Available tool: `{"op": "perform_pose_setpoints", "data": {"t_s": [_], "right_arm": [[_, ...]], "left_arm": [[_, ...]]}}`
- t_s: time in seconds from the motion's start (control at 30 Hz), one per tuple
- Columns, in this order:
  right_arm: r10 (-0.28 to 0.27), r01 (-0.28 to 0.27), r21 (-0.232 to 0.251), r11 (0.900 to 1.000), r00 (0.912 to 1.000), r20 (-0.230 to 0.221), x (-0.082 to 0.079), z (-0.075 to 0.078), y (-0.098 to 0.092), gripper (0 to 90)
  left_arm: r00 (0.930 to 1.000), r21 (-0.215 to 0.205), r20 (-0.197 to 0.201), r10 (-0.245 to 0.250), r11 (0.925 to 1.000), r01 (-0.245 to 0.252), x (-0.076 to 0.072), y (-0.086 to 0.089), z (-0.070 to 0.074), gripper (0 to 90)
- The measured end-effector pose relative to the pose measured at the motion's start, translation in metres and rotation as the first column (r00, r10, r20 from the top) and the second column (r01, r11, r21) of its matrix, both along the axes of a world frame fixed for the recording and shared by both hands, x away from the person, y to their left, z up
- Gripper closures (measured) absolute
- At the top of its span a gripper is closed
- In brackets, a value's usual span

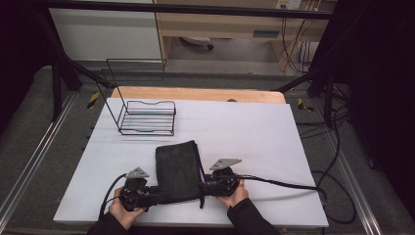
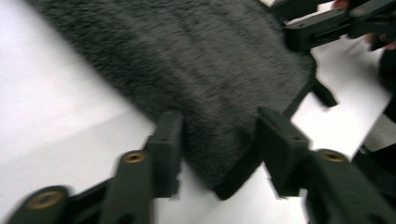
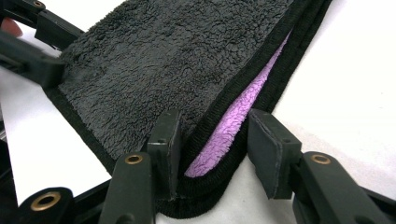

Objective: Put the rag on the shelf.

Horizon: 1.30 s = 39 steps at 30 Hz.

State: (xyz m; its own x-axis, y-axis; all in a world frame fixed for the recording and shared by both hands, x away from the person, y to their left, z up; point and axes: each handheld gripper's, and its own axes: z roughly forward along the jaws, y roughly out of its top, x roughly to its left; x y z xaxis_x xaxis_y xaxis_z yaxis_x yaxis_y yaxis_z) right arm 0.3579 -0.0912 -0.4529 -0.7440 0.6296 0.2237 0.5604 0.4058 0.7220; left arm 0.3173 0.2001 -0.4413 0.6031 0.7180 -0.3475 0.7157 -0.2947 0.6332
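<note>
High view: a folded black fleece towel (image 1: 178, 169) lies on the near half of the white table (image 1: 254, 132), with a gripper at each of its near corners.

Left gripper (image 1: 155, 194) reaches in from the left at the towel's near-left corner; in the left gripper view its jaws stand apart on either side of that corner (image 2: 219, 140), the fabric between them but the pads not pressing on it. Right gripper (image 1: 201, 188) comes in from the right at the near-right corner; in the right gripper view its jaws straddle the bound edge where the layers part and a purple lining (image 3: 238, 126) shows, one pad touching the hem, the other just clear, so nothing is clamped. A black wire rack (image 1: 147, 117) stands well apart at the far left of the table.
</note>
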Motion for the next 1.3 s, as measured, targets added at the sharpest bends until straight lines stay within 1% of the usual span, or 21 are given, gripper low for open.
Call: {"op": "perform_pose_setpoints", "data": {"t_s": [0.1, 0.2, 0.3, 0.37, 0.4, 0.43, 0.47, 0.5, 0.53, 0.57, 0.63, 0.67, 0.7, 0.73, 0.87, 0.9, 0.93, 1.03, 1.1, 1.17, 1.3], "right_arm": [[-0.005, 0.005, -0.006, 1.0, 1.0, 0.004, -0.001, 0.001, -0.001, 56.1], [-0.023, 0.024, -0.017, 1.0, 0.9997, 0.001, -0.002, 0.001, -0.002, 55.8], [-0.029, 0.029, -0.017, 0.999, 0.9996, -0.004, -0.003, -0.001, -0.001, 56.1], [-0.031, 0.031, -0.013, 0.999, 0.9995, -0.001, -0.003, -0.002, 0.0, 56.1], [-0.031, 0.031, -0.013, 0.999, 0.9995, -0.001, -0.003, -0.002, 0.0, 56.1], [-0.031, 0.031, -0.012, 0.999, 0.9995, -0.001, -0.003, -0.002, 0.0, 56.2], [-0.03, 0.03, -0.011, 0.999, 0.9996, -0.002, -0.003, -0.002, 0.0, 56.2], [-0.025, 0.025, -0.008, 1.0, 0.9997, 0.002, -0.003, -0.001, 0.0, 55.7], [-0.025, 0.025, -0.008, 1.0, 0.9997, 0.002, -0.003, -0.001, 0.0, 55.7], [-0.021, 0.021, -0.005, 1.0, 0.9998, 0.003, -0.003, 0.0, 0.0, 55.2], [-0.023, 0.023, 0.005, 1.0, 0.9996, 0.019, -0.003, 0.003, -0.002, 50.4], [-0.023, 0.023, 0.005, 1.0, 0.9996, 0.019, -0.003, 0.003, -0.002, 50.4], [-0.029, 0.028, 0.012, 1.0, 0.9989, 0.036, -0.003, 0.007, -0.004, 46.3], [-0.029, 0.028, 0.012, 1.0, 0.9989, 0.036, -0.003, 0.007, -0.004, 46.3], [-0.031, 0.028, 0.031, 0.999, 0.9956, 0.088, -0.003, 0.016, -0.008, 38.5], [-0.038, 0.033, 0.049, 0.998, 0.9943, 0.1, -0.002, 0.019, -0.012, 34.8], [-0.038, 0.033, 0.049, 0.998, 0.9943, 0.1, -0.002, 0.019, -0.012, 34.8], [-0.055, 0.049, 0.07, 0.996, 0.9938, 0.096, 0.0, 0.021, -0.017, 30.4], [-0.063, 0.057, 0.068, 0.996, 0.9933, 0.096, 0.002, 0.021, -0.021, 26.5], [-0.064, 0.057, 0.069, 0.996, 0.9932, 0.098, 0.003, 0.021, -0.022, 25.1], [-0.067, 0.061, 0.062, 0.996, 0.9929, 0.098, 0.004, 0.019, -0.023, 19.1]], "left_arm": [[0.9998, 0.039, 0.021, 0.005, 0.9992, -0.006, -0.003, -0.007, -0.002, 46.6], [0.9991, 0.06, 0.041, 0.013, 0.9981, -0.016, -0.006, -0.01, -0.003, 48.7], [0.9982, 0.094, 0.056, 0.021, 0.9952, -0.026, -0.008, -0.014, -0.002, 50.9], [0.9983, 0.101, 0.053, 0.023, 0.9945, -0.028, -0.009, -0.016, -0.002, 59.1], [0.9985, 0.104, 0.05, 0.023, 0.9942, -0.028, -0.009, -0.016, -0.001, 59.1], [0.9985, 0.106, 0.048, 0.027, 0.9939, -0.032, -0.008, -0.016, -0.001, 62.4], [0.9985, 0.107, 0.046, 0.031, 0.9936, -0.035, -0.007, -0.016, -0.001, 67.4], [0.9985, 0.107, 0.043, 0.034, 0.9935, -0.038, -0.007, -0.016, -0.001, 76.0], [0.9984, 0.111, 0.045, 0.036, 0.993, -0.041, -0.006, -0.015, -0.001, 76.0], [0.9983, 0.111, 0.046, 0.035, 0.993, -0.04, -0.006, -0.015, -0.001, 78.5], [0.9982, 0.123, 0.054, 0.028, 0.9918, -0.034, -0.006, -0.015, 0.001, 83.3], [0.998, 0.128, 0.059, 0.022, 0.9913, -0.029, -0.006, -0.015, 0.001, 83.3], [0.9977, 0.132, 0.066, 0.017, 0.9909, -0.025, -0.006, -0.015, 0.002, 84.2], [0.9974, 0.135, 0.072, 0.012, 0.9906, -0.022, -0.007, -0.015, 0.002, 84.2], [0.9978, 0.132, 0.066, -0.003, 0.9913, -0.006, -0.005, -0.01, 0.004, 84.7], [0.9978, 0.136, 0.066, -0.008, 0.9908, -0.001, -0.005, -0.009, 0.005, 84.8], [0.9976, 0.139, 0.069, -0.011, 0.9903, 0.001, -0.005, -0.007, 0.006, 84.8], [0.9978, 0.148, 0.064, -0.018, 0.989, 0.008, -0.004, 0.0, 0.008, 84.8], [0.9976, 0.16, 0.065, -0.023, 0.987, 0.012, -0.004, 0.007, 0.009, 84.8], [0.9971, 0.177, 0.073, -0.025, 0.9841, 0.012, -0.005, 0.01, 0.01, 84.7], [0.9963, 0.194, 0.08, -0.032, 0.9809, 0.016, -0.006, 0.014, 0.011, 84.5]]}}
